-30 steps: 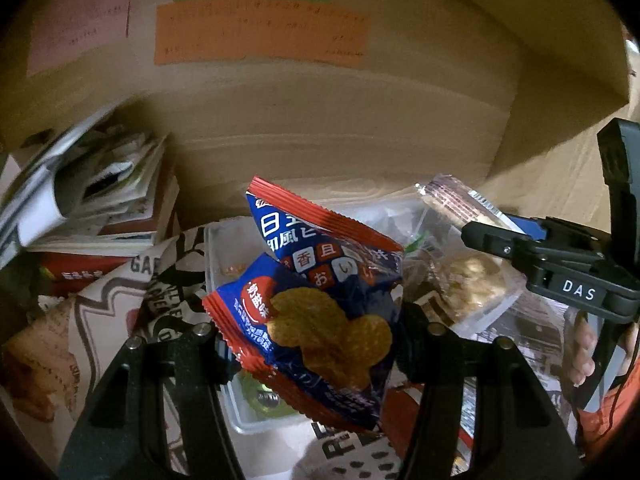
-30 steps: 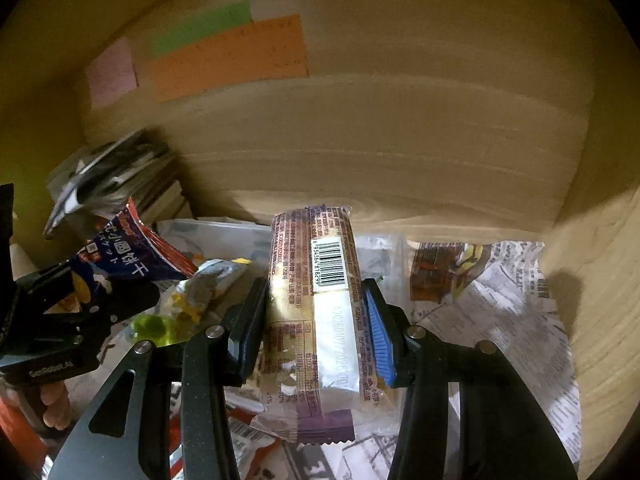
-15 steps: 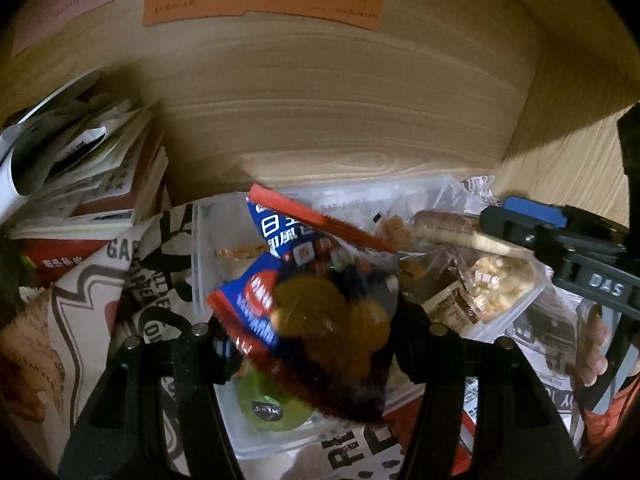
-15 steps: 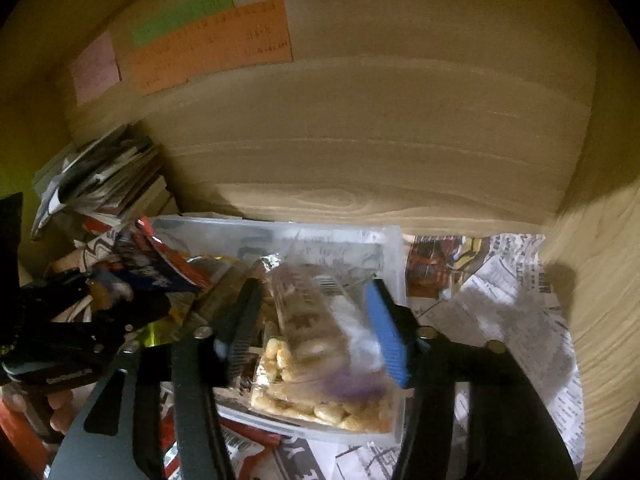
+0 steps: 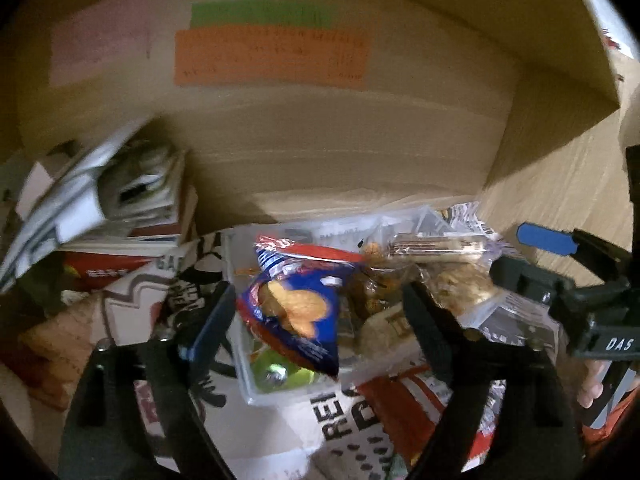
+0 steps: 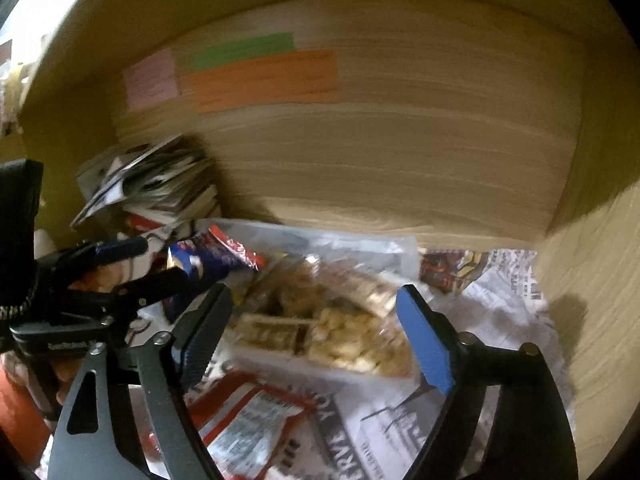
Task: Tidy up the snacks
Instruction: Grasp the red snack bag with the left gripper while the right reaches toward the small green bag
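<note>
A clear plastic box (image 5: 243,368) sits on newspaper inside a wooden shelf. A blue and red cracker bag (image 5: 298,312) lies in its left part, also seen in the right wrist view (image 6: 212,258). A brown wrapped bar (image 5: 438,245) lies on bags of nut snacks (image 6: 352,328) in its right part. My left gripper (image 5: 320,304) is open, just in front of the cracker bag. My right gripper (image 6: 312,320) is open above the nut snacks and holds nothing.
A stack of booklets and papers (image 5: 116,200) stands at the left against the back wall. Coloured paper notes (image 5: 272,56) are stuck on the wall. A red and white snack packet (image 6: 248,420) lies on the newspaper (image 6: 496,320) in front of the box.
Both grippers lowered their snacks into the box, opened and drew back. The cracker bag and the wrapped bar now lie in the box.
</note>
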A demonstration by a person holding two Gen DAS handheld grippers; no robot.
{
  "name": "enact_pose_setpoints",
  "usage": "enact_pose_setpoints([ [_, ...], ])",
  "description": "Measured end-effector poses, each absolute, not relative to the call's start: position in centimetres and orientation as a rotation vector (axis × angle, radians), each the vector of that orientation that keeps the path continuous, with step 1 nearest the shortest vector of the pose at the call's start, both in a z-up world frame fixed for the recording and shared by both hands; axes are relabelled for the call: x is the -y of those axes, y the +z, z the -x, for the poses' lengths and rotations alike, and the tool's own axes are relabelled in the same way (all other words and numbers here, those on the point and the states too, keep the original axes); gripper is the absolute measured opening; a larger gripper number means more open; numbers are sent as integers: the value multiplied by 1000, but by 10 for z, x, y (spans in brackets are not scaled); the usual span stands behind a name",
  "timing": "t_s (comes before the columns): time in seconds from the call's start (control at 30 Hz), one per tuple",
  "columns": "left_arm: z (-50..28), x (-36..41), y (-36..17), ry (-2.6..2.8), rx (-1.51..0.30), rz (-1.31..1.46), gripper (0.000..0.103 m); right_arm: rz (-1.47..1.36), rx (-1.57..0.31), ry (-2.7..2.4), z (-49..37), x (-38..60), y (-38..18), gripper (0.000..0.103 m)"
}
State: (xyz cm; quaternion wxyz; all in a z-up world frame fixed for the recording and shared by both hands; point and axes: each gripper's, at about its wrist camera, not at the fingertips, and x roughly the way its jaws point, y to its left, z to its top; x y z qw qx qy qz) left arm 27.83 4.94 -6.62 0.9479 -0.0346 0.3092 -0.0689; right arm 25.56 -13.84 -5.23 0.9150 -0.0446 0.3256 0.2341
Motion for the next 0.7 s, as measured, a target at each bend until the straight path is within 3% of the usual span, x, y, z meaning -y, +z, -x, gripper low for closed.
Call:
enact_pose_setpoints([
  [0.4, -228, -59, -83, -156, -695, 91, 96, 95, -743, 471, -222, 136, -86, 84],
  [0.7, -226, -14, -110, -246, -824, 73, 98, 88, -779, 357, -208, 173, -104, 84],
])
